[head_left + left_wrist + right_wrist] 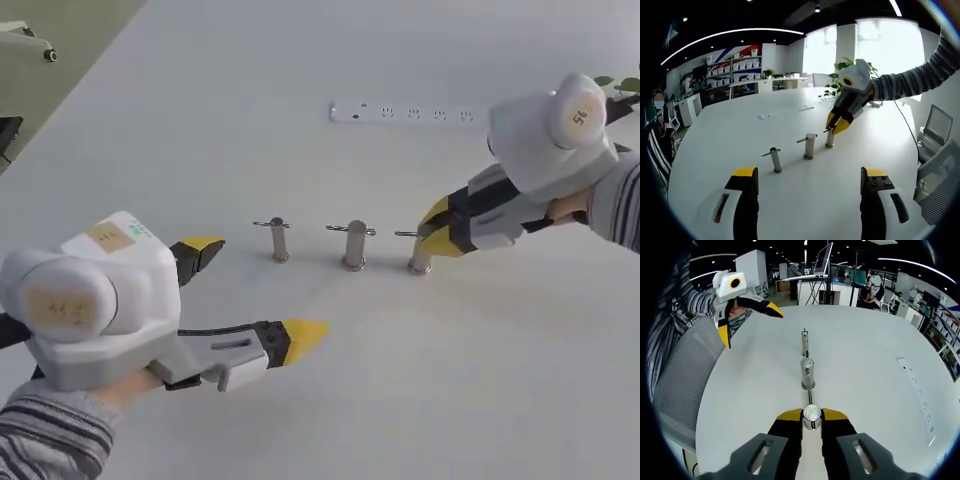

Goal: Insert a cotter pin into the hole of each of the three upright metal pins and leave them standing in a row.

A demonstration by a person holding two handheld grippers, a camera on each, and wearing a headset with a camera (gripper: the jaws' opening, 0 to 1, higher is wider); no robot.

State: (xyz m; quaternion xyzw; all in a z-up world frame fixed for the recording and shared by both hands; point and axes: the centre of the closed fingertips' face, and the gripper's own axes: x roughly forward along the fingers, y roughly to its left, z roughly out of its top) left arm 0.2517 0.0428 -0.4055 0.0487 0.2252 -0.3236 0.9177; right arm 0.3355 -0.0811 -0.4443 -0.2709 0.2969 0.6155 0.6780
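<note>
Three metal pins (354,247) stand upright in a row near the middle of a white table (200,120), each with a wire cotter pin (345,230) showing at its upper end. Whether the last one is pushed fully home cannot be told. The right gripper (435,232) has its yellow-tipped jaws closed on the head of the end pin (420,264), as the right gripper view shows from directly above. The left gripper (255,290) hangs low by the other end of the row, jaws spread wide and holding nothing. A power strip (405,113) lies well beyond.

The task looks close to done, and the risk now sits in the release. The pins are narrow-footed and stand near one another, so a jaw that drags sideways on opening could tip the end pin into its neighbour. A snag on the protruding wire could also pull the cotter pin back out.
</note>
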